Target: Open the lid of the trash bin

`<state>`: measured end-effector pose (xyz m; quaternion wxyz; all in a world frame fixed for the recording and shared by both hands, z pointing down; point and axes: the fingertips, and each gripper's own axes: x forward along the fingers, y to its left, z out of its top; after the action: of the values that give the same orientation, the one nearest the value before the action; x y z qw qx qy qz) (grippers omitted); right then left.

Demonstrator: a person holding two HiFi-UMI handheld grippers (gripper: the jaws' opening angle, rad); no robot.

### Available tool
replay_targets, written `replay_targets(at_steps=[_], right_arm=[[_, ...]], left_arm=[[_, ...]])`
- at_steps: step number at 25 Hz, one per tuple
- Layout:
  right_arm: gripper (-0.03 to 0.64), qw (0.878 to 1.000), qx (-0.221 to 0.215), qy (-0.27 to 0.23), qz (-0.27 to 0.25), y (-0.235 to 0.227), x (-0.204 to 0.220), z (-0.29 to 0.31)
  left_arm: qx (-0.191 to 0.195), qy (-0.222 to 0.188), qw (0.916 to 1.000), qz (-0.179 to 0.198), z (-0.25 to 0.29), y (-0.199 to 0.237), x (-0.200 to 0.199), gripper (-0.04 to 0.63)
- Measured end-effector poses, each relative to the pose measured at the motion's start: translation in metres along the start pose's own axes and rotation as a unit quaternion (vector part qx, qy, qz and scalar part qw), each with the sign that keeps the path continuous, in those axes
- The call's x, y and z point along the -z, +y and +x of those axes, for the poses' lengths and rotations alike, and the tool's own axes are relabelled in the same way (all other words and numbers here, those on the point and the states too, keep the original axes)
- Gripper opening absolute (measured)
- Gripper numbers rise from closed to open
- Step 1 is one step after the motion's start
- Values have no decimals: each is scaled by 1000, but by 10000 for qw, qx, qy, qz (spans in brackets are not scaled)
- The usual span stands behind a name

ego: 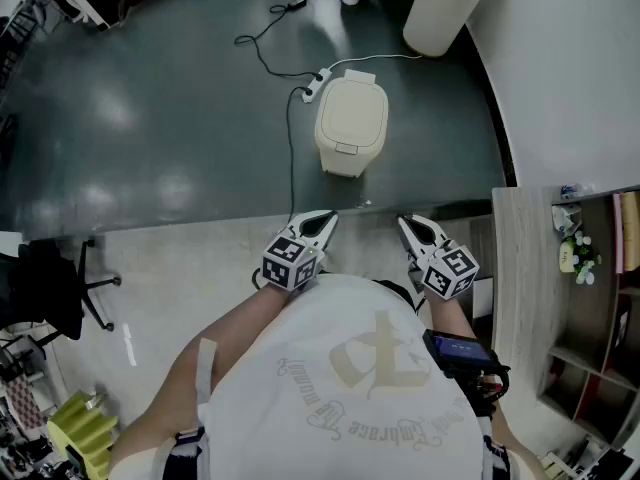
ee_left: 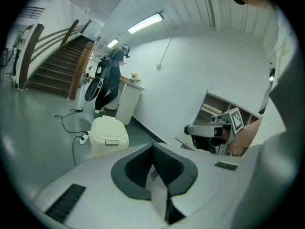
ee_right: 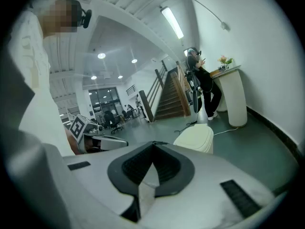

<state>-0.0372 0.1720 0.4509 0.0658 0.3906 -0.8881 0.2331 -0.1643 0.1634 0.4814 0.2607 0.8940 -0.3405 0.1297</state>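
Note:
The cream trash bin (ego: 351, 123) stands on the dark floor ahead of me with its lid down. It also shows in the left gripper view (ee_left: 109, 135) and in the right gripper view (ee_right: 194, 138). My left gripper (ego: 318, 224) and right gripper (ego: 411, 228) are held side by side close to my body, well short of the bin and pointing toward it. On each, the jaws meet at the tip with nothing between them, as both the left gripper (ee_left: 152, 146) and the right gripper (ee_right: 153, 143) show in their own views.
A power strip (ego: 315, 83) with a black cable lies just left of the bin. A white pedestal (ego: 445, 8) stands behind it, with a person (ee_left: 109, 80) beside it. A wooden shelf unit (ego: 590, 268) is at my right, an office chair (ego: 55, 288) at my left, stairs (ee_left: 57, 68) beyond.

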Motion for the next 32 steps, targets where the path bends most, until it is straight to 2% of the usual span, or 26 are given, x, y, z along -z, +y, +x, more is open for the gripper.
replay_targets(at_steps=[14,21,26,32], right_arm=[[5,9999,-89,-116,-35,2,-1,-8],[5,9999,55,-105,117,-4,0,-8],[3,9990,161,-290,300,-11,-5,-9],[3,9991,241,-301,199,-6,-10,-6]], left_arm=[[-120,-31,9999,-33,0,-2,-1,14],[-101,-46,9999,-23,1,-2,-2,14],[-87,-54,9999,0,0,1,-3,14],[-120,-96,9999,3,-4,5,-6,14]])
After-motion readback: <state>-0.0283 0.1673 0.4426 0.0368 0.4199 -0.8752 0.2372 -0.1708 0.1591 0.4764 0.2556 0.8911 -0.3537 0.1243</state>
